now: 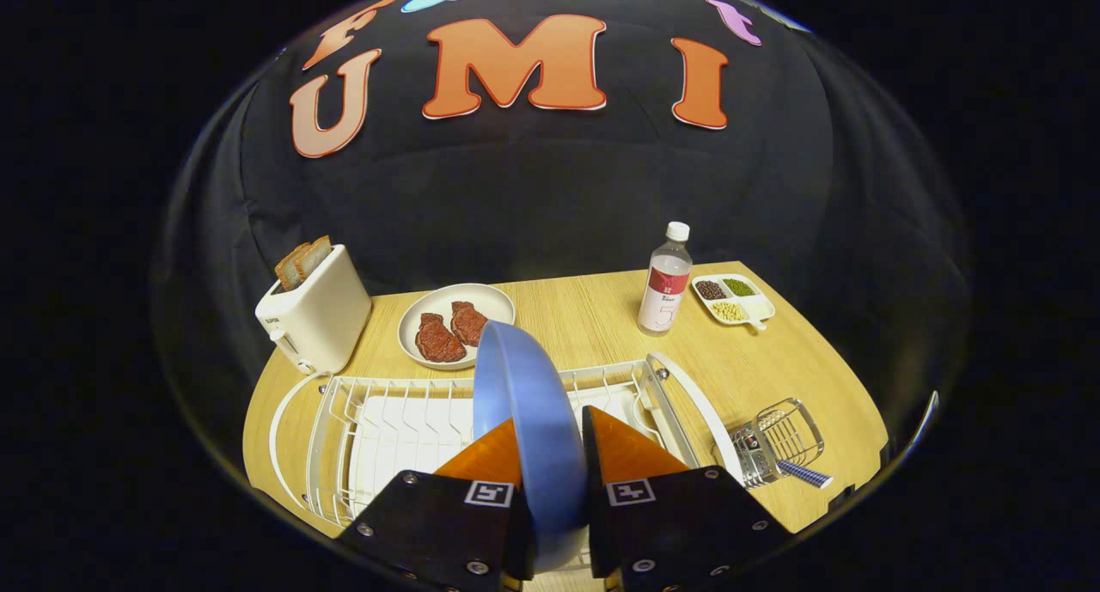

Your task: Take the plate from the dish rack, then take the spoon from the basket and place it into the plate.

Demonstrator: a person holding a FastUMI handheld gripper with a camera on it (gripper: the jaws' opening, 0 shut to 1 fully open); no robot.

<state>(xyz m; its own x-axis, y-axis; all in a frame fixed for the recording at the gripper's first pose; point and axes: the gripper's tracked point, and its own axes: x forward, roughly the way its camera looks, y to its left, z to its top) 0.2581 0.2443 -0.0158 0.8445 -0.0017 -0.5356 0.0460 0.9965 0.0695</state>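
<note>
Between fingers [550,454], plate [524,403] edge-on

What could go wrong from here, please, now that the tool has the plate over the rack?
1. The tool pinches the blue plate on edge by its rim; it may slip or swing back onto the rack.
2. The meat plate and bottle stand just beyond the rack, so setting the plate down could knock them.
3. The basket sits near the table edge; pulling its spoon might tip it.
</note>
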